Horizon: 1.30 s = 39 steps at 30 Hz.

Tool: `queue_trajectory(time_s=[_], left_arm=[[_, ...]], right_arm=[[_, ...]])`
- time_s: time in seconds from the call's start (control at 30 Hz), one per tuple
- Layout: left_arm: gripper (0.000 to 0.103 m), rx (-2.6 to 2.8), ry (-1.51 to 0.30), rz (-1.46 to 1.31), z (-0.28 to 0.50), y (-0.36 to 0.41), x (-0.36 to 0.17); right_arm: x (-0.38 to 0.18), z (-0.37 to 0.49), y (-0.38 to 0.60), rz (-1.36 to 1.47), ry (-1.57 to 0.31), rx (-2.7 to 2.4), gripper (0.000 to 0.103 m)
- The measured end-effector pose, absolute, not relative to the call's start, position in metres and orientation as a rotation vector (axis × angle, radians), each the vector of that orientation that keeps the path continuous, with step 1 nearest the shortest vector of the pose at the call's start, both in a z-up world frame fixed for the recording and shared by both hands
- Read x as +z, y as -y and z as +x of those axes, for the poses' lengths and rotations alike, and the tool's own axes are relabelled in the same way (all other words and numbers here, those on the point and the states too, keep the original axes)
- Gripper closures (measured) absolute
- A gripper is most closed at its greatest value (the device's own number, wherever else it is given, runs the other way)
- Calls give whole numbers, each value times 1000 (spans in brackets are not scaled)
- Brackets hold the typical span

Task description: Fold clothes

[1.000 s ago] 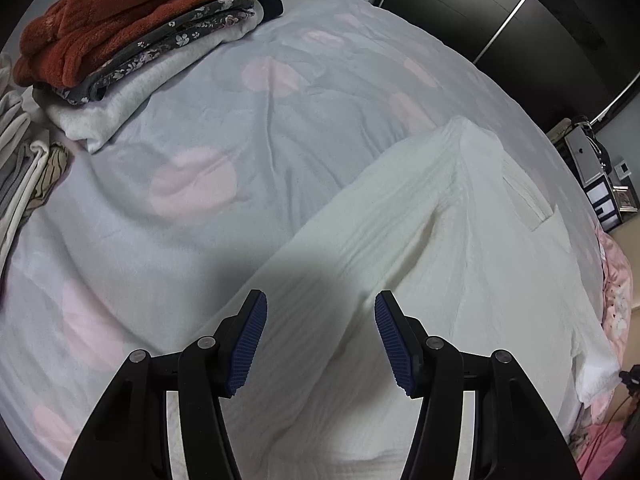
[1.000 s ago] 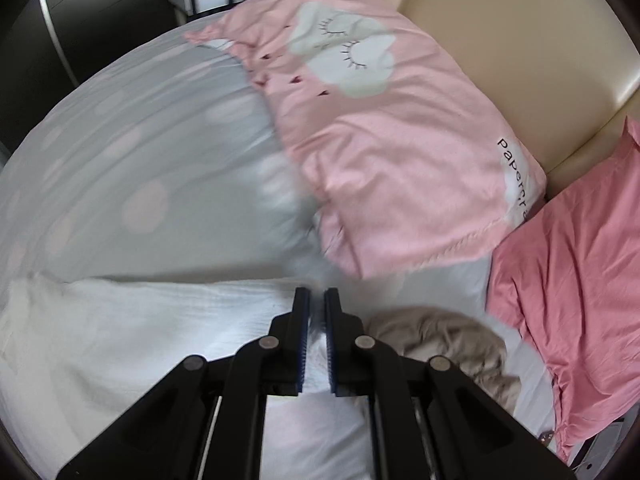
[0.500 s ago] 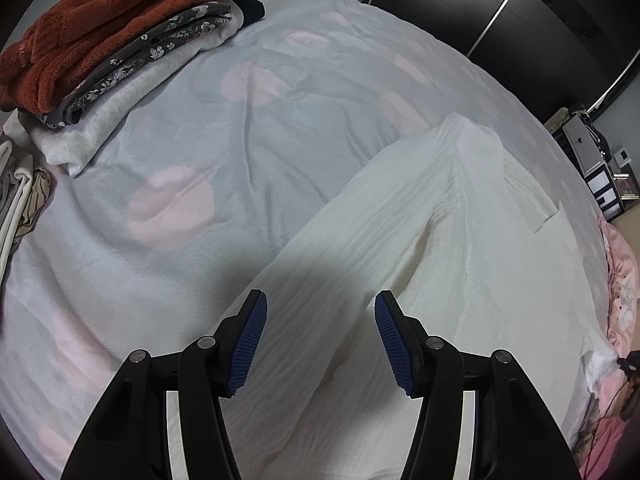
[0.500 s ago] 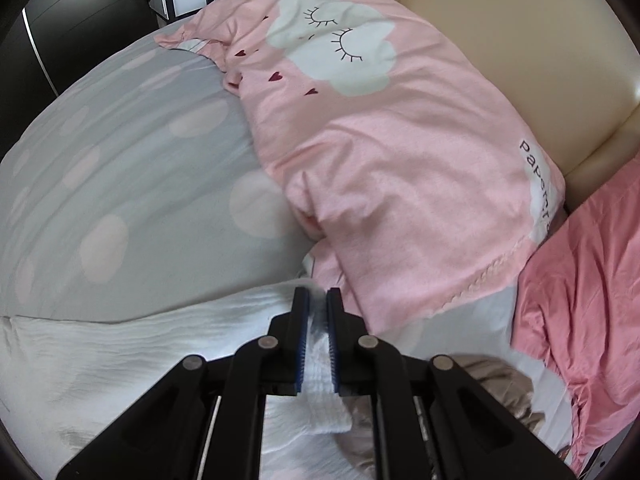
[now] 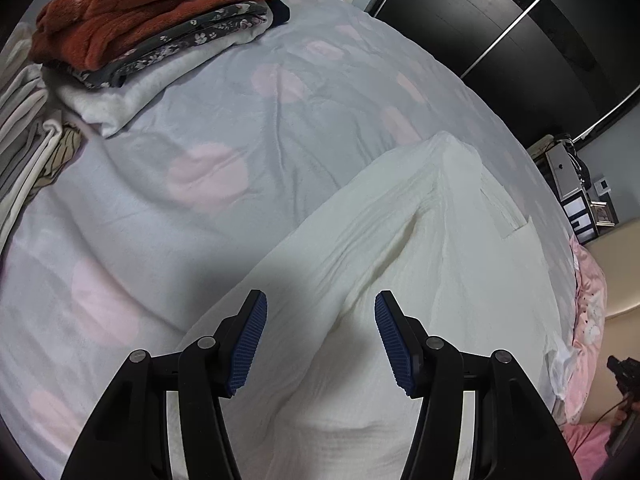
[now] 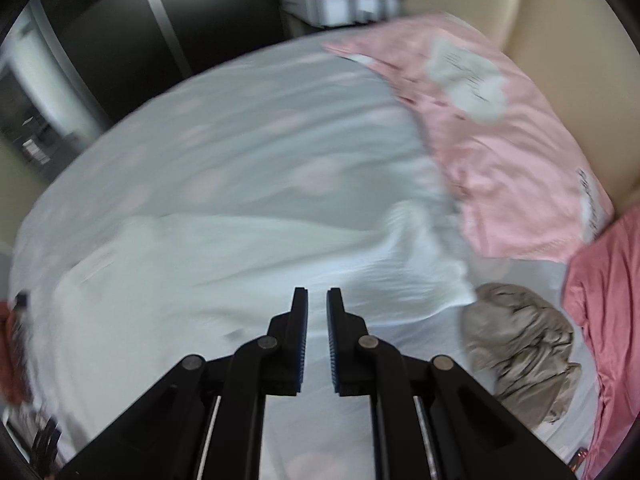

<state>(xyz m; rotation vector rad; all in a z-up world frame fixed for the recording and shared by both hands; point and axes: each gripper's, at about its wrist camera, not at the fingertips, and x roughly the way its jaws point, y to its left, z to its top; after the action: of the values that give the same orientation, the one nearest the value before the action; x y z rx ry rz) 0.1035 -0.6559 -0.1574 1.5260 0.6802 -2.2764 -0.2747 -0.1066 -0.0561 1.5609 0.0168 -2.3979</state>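
The white shirt [image 5: 420, 280] lies spread on the bedsheet [image 5: 200, 160], which is grey with pale pink dots. From the left wrist camera it runs from the near edge away to the far right, with a fold ridge up its middle and a pocket on its right side. The left gripper [image 5: 320, 338] hovers above the near part of the shirt, its blue-padded fingers spread wide with nothing between them.

In the blurred right wrist view, the right gripper [image 6: 317, 320] hangs over the same shirt [image 6: 240, 264]. Its fingers stand close together with a narrow gap between them, and no cloth is caught there.

Far left in the left view sits a stack of folded clothes [image 5: 160, 20], a rust-red fleece on top. To the right of the right gripper lie a crumpled beige garment [image 6: 520, 344] and a pink pillow [image 6: 500, 152].
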Motion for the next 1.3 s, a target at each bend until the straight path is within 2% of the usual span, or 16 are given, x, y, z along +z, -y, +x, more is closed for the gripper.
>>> queue_trajectory(time_s=[0.23, 0.4, 0.53, 0.73, 0.8, 0.9, 1.13, 1.3], left_arm=[[45, -2284, -664, 1535, 115, 653, -153], [45, -2265, -659, 1584, 119, 653, -161], [45, -2255, -615, 1598, 122, 655, -167], [45, -2254, -648, 1620, 123, 661, -170], [45, -2262, -741, 1661, 118, 662, -167], [45, -2297, -747, 1686, 111, 661, -149], [45, -2269, -423, 1899, 110, 667, -119], [45, -2064, -271, 2133, 130, 678, -152]], right_arm=[[-11, -179, 166, 1354, 105, -2224, 86], [-11, -119, 192, 1255, 161, -2151, 85], [-29, -77, 198, 1213, 237, -2095, 85], [-68, -42, 197, 1133, 229, -2084, 85], [-84, -38, 194, 1112, 189, -2089, 85], [-108, -34, 190, 1075, 118, -2110, 85], [-151, -42, 186, 1155, 144, -2036, 85], [-149, -40, 197, 1088, 130, -2025, 85]])
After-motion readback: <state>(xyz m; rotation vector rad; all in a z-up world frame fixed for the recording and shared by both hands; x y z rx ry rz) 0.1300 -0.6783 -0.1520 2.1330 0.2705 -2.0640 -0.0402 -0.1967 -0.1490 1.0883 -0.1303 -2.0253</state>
